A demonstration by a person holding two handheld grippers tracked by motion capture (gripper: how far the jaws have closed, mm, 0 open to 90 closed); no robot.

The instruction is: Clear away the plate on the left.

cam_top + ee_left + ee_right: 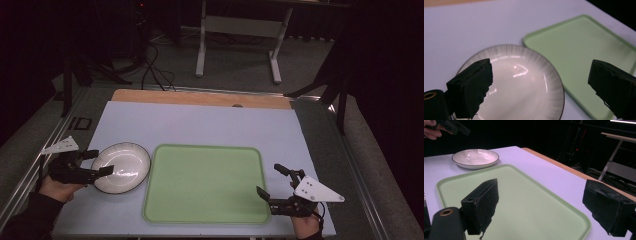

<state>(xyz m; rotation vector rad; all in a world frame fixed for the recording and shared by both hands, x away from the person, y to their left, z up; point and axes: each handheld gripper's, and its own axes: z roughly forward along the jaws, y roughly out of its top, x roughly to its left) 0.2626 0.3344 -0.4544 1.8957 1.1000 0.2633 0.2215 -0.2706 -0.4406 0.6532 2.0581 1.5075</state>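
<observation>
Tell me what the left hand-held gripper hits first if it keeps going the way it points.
Probably the round white ceramic plate: the left hand-held gripper has open jaws aimed over its bowl. Depth is unclear, though.

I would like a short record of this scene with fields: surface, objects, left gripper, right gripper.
surface: pale lilac table cover
objects: round white ceramic plate with dark rim, left of and close beside an empty light green rectangular plastic tray; whether they touch is unclear
left gripper: left gripper open, jaws over the plate's left part, nothing held
right gripper: right gripper open, at the tray's right edge, nothing held
</observation>
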